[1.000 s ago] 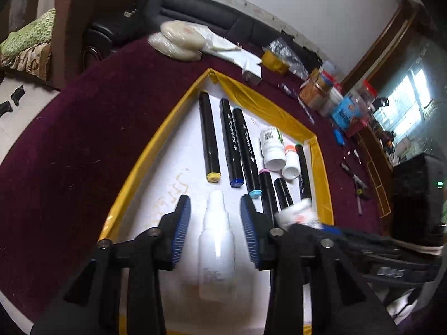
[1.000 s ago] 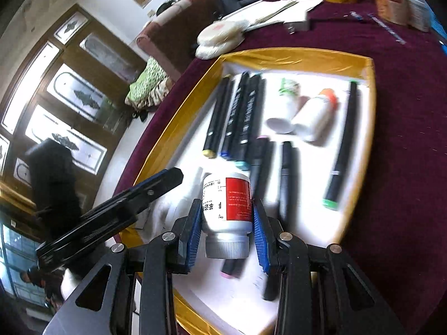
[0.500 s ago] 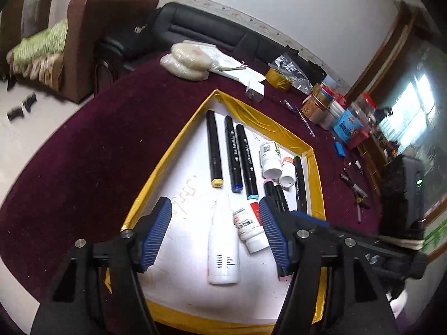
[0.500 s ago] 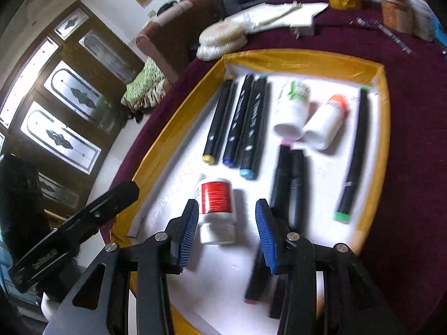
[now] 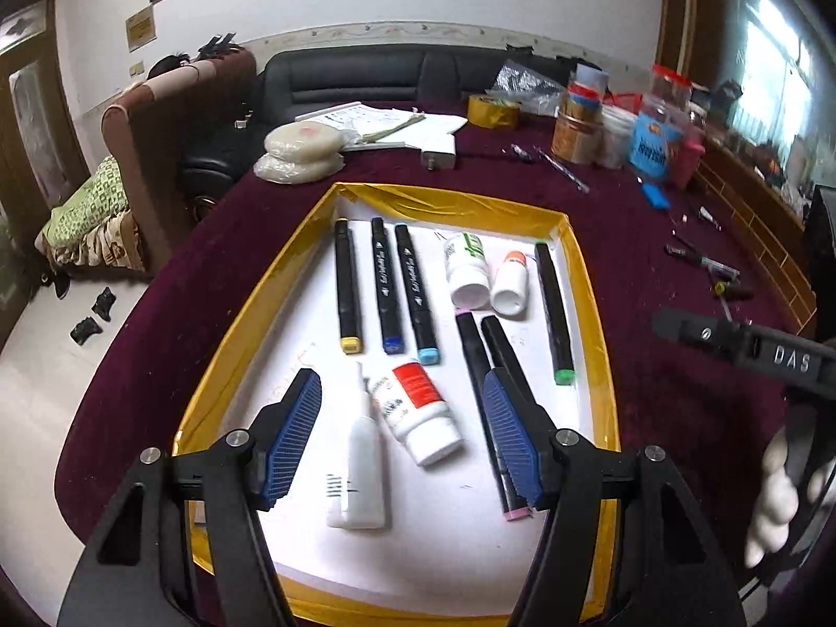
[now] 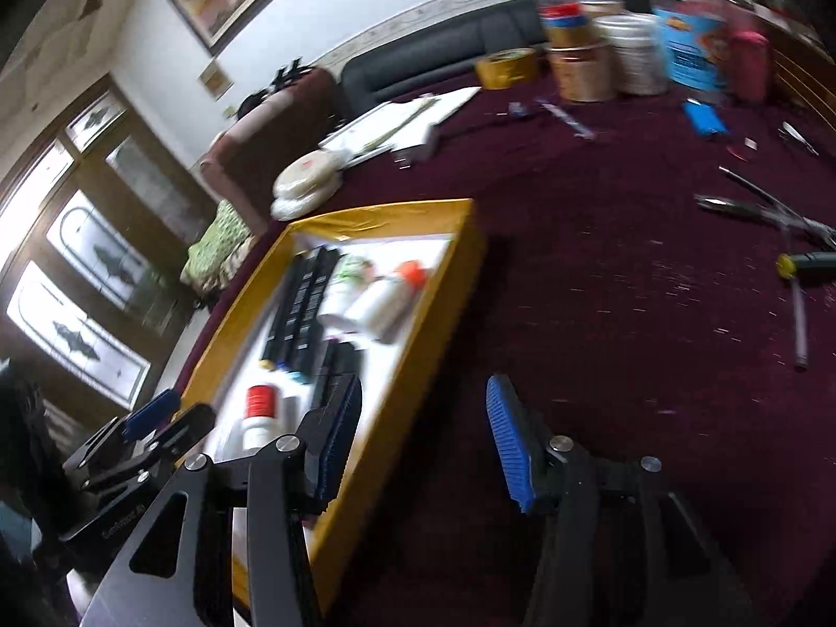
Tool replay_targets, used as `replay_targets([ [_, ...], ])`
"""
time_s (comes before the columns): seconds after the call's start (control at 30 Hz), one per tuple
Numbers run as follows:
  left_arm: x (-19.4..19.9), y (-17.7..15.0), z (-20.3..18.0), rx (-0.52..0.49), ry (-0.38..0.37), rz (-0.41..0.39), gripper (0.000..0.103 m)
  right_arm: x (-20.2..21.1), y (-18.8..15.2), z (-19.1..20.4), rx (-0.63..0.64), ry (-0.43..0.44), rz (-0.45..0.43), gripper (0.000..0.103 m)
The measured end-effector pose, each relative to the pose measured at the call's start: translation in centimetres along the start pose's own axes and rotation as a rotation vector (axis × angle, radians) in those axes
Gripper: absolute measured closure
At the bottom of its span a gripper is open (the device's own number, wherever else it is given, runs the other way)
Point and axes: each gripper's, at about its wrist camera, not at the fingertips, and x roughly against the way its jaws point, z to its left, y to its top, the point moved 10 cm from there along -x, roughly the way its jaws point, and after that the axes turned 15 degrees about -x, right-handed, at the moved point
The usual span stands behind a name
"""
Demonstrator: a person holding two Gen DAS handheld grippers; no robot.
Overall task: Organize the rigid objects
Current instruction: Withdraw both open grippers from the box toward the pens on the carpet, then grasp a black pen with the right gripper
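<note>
The red-labelled bottle (image 5: pixel 418 413) lies on its side on the white floor of the yellow-rimmed tray (image 5: pixel 580 261), white cap toward the camera, touching the slim white bottle (image 5: pixel 360 460) at its left; its label carries small print too blurred to read. Behind them three black markers (image 5: pixel 384 290) lie side by side with yellow, blue and light-blue ends, and beside those a green-labelled bottle (image 5: pixel 466 271) and an orange-topped bottle (image 5: pixel 511 282) touch each other, with a green-tipped marker (image 5: pixel 554 313) at the right. The left gripper (image 5: pixel 402 449) hovers above the two near bottles with its blue pads wide apart, holding nothing. The right gripper (image 6: pixel 423 444) is also spread wide and empty, over the tray's right rim and the maroon desk (image 6: pixel 627 287); in the left view its side shows the letters "DAS". A tape roll (image 5: pixel 492 111) and a blue-labelled jar (image 5: pixel 653 141) stand at the desk's far side.
</note>
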Motion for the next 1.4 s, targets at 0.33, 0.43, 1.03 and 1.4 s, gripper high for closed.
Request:
replay_targets([
  [0.33, 0.2, 0.9, -3.8, -0.085, 0.010, 0.034, 0.039, 3.2, 3.4, -6.0, -0.083, -0.022, -0.064, 0.058],
  [0.43, 0.2, 1.3, -5.1, -0.114, 0.007, 0.041, 0.039, 4.4, 4.9, -7.8, -0.104, -0.039, -0.096, 0.058],
  [1.03, 0.2, 2.4, -11.6, -0.227, -0.045, 0.070, 0.039, 8.7, 12.7, -21.2, -0.266, -0.207, -0.219, 0.058],
  [1.4, 0.5, 1.4, -12.9, -0.220, -0.130, 0.077, 0.039, 7.7, 16.0, -25.2, -0.296, -0.296, -0.237, 0.058],
])
